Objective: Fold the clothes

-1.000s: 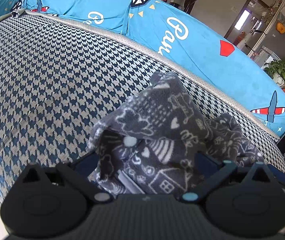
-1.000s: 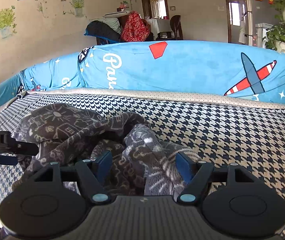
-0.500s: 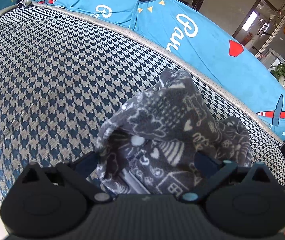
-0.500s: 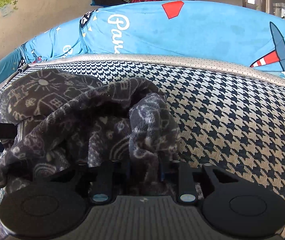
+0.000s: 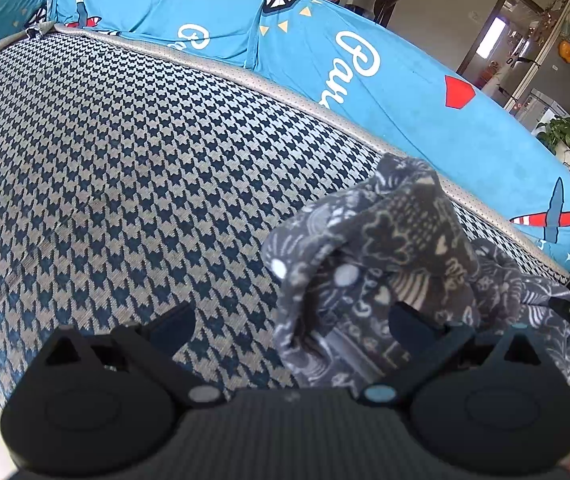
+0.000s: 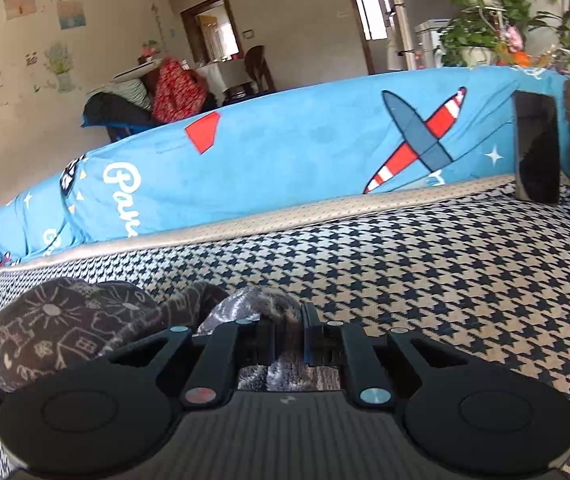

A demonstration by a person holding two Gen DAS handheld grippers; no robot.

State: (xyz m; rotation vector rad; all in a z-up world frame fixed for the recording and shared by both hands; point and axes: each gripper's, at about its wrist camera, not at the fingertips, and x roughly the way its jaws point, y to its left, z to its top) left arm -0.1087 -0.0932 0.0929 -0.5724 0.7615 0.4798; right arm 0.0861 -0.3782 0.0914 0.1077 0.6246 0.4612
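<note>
We have barely begun: the fleece garment (image 5: 397, 280) lies bunched on the sofa seat (image 5: 125, 160), seemingly unfolded. Our right gripper (image 6: 288, 336) has just been closing and pinches it; the left gripper (image 5: 289, 324) gapes apart, gripping nothing.

Garment (image 5: 401, 264) on sofa seat (image 5: 125, 168) — crumpled, seemingly

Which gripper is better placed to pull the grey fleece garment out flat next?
Right. The right gripper has just closed its jaws on a fold of the garment; the left gripper is open, gripping nothing.
</note>
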